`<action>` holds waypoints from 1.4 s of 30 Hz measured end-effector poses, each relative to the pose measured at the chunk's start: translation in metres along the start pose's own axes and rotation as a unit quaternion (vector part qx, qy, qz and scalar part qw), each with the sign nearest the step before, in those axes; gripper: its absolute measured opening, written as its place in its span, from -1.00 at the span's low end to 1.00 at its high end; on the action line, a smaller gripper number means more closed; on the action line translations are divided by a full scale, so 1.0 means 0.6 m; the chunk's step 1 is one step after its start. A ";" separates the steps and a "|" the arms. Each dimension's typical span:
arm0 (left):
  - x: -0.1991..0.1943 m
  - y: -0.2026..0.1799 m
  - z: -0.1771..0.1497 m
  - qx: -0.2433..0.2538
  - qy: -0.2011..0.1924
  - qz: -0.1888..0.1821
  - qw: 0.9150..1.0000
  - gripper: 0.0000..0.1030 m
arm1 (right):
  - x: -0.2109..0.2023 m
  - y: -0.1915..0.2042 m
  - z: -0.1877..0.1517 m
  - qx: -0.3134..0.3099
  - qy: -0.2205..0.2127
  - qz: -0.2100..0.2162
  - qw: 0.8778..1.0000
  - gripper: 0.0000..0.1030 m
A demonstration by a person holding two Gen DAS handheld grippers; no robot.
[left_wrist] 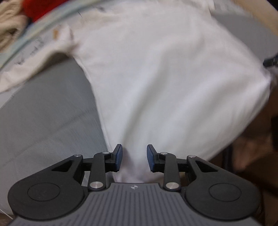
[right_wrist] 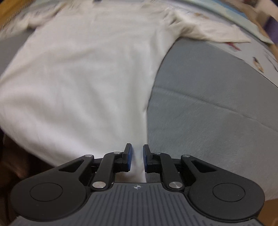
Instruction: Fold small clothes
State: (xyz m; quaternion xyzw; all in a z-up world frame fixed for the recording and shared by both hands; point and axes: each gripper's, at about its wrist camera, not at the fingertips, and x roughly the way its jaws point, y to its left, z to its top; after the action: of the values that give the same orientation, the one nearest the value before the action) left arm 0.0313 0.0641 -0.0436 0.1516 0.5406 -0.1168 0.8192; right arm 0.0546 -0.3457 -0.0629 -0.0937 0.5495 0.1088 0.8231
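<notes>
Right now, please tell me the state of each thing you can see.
White shirt: spread flat on the grey surface, not folded yet.
Left tongs: at the shirt's hem, cloth between the pads; grip unclear.
Right tongs: nearly closed, pinching the hem.
Grey surface: bare beside the shirt.

place: home, likely bedroom | cues: grey bedding (right_wrist: 217,90); printed sheet (right_wrist: 260,57); heaped clothes (left_wrist: 10,22)

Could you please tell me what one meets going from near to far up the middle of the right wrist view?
Right gripper → white shirt → patterned sheet at the far edge.
</notes>
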 end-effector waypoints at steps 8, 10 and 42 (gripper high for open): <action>-0.093 0.004 0.040 -0.059 -0.174 0.022 0.983 0.19 | -0.092 -0.009 0.040 0.066 -0.194 -0.014 0.979 -0.27; -0.116 -0.006 0.056 -0.064 -0.212 0.031 0.975 0.31 | -0.100 -0.008 0.060 0.069 -0.212 -0.024 0.975 -0.21; -0.038 0.409 0.276 -0.204 -0.276 -0.036 0.938 -0.50 | -0.152 0.152 0.361 -0.037 -0.390 -0.043 0.919 -0.16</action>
State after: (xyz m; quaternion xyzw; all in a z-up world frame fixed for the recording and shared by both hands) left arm 0.2504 0.2302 0.0688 -0.0768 0.3104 -0.0706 0.9449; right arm 0.1863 -0.2060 0.1002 -0.0982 0.1762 0.1211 0.9719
